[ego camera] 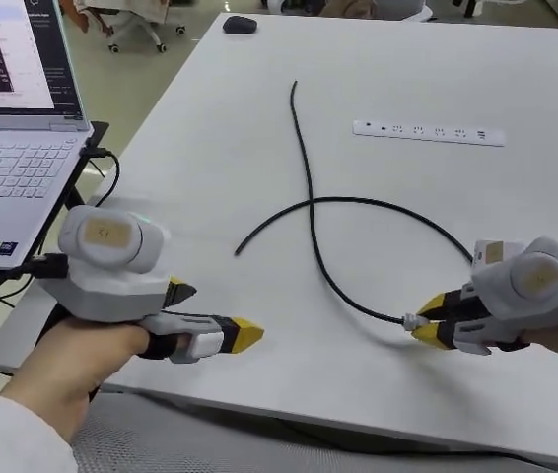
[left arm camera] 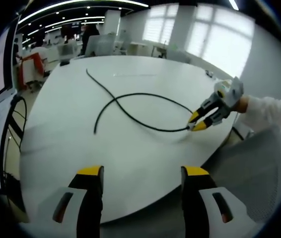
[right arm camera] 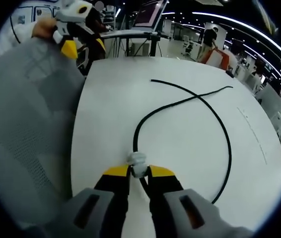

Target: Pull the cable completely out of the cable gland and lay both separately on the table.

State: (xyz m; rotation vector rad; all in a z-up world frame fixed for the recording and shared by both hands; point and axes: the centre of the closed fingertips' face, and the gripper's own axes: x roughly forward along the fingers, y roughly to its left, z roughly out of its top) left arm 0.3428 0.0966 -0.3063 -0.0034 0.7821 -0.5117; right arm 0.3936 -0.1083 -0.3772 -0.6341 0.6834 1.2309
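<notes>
Near right on the white table [ego camera: 210, 148]: right gripper [ego camera: 427, 320], low over the surface, with yellow-tipped jaws clenched on the small white cable gland [right arm camera: 137, 161], best seen in the right gripper view. Black cable [ego camera: 311, 207] not yet pulled out, entering the gland from the front. From there one stretch running left and then straight toward the far side, ending loose near the far middle of the table. A second stretch coming out from behind the right gripper, arching far and left, crossing the first stretch near the middle of the table and ending loose on the left of the crossing. Near left: left gripper [ego camera: 215, 313], held in a hand [ego camera: 82, 365] over the near table edge, well apart from the cable, jaws released and spread wide, pointing right toward the other gripper. At the far left, an open laptop [ego camera: 13, 118] beside the table. On the far right of the table, a white power strip [ego camera: 429, 132]; at the far edge, a dark computer mouse [ego camera: 240, 25]. Below the near edge, a grey mesh surface [ego camera: 180, 434], kind not clear.
</notes>
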